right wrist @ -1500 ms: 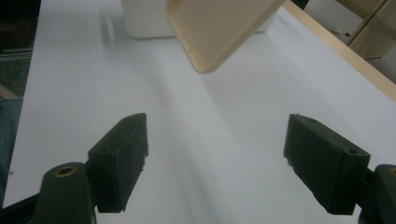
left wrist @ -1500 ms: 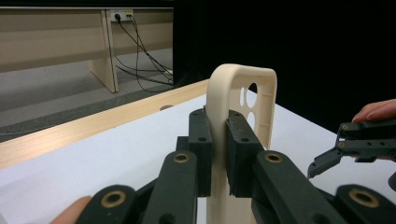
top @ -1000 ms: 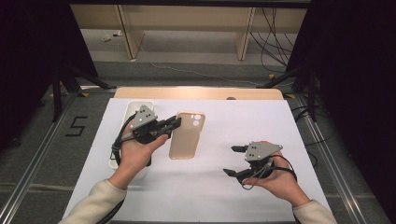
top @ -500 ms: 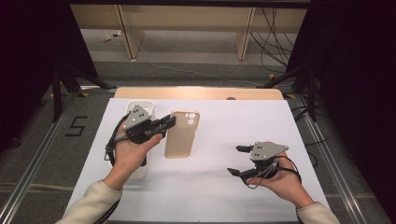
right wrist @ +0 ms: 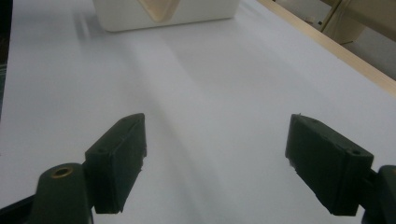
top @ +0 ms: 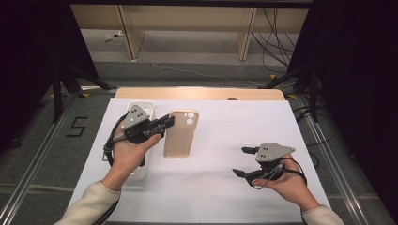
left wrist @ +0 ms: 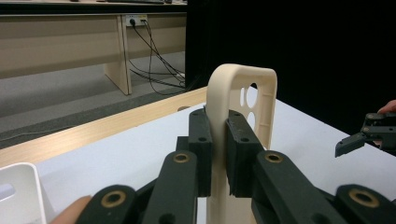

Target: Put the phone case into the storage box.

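Phone case: beige, smooth matt plastic, soft-looking. Gripper pads: black matt plastic. White box: smooth plastic. Worktop: matt white sheet, pale wood edge.

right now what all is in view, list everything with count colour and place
phone case: 1, beige, held by one side edge in the left gripper, over the sheet left of centre
white box: 1, white, on the sheet under the left hand, partly hidden
sheet: 1, white, covering most of the table
table edge: 1, light wood, along the far side of the sheet
floor cables: several, black, on the floor beyond the table at right
left gripper: 1, black with grey plate, shut on the phone case
right gripper: 1, black with grey plate, open, at right above bare sheet
hands: 2, cream sleeves, entering from the bottom
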The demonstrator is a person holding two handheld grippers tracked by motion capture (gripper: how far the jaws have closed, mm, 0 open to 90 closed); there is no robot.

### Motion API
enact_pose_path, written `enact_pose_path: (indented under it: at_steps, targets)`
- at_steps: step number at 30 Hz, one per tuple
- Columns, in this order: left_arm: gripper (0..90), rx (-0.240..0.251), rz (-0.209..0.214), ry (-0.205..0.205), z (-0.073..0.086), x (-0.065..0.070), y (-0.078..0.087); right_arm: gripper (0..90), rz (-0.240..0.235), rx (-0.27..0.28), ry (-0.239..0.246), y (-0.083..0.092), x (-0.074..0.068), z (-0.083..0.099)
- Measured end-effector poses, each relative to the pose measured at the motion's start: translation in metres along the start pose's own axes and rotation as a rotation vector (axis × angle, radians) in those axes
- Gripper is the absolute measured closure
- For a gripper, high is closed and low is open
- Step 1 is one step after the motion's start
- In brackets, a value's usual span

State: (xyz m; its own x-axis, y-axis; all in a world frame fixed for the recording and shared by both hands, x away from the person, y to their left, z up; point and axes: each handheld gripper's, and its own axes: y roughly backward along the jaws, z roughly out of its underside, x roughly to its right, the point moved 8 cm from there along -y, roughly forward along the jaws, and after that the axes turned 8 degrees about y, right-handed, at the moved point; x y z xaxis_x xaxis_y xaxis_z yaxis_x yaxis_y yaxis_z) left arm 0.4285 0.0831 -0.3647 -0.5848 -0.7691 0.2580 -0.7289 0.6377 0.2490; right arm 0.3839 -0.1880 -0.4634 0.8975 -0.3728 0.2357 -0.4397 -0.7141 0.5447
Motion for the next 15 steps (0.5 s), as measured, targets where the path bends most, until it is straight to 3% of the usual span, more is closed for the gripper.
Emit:
enact_pose_path:
  at_steps: [15]
  targets:
    - [82.1,0.009,-0.013,-0.011,-0.006,-0.0073,0.0071,21.7,0.013,0.004,-0.021,0.0038,0.0019,0.0053]
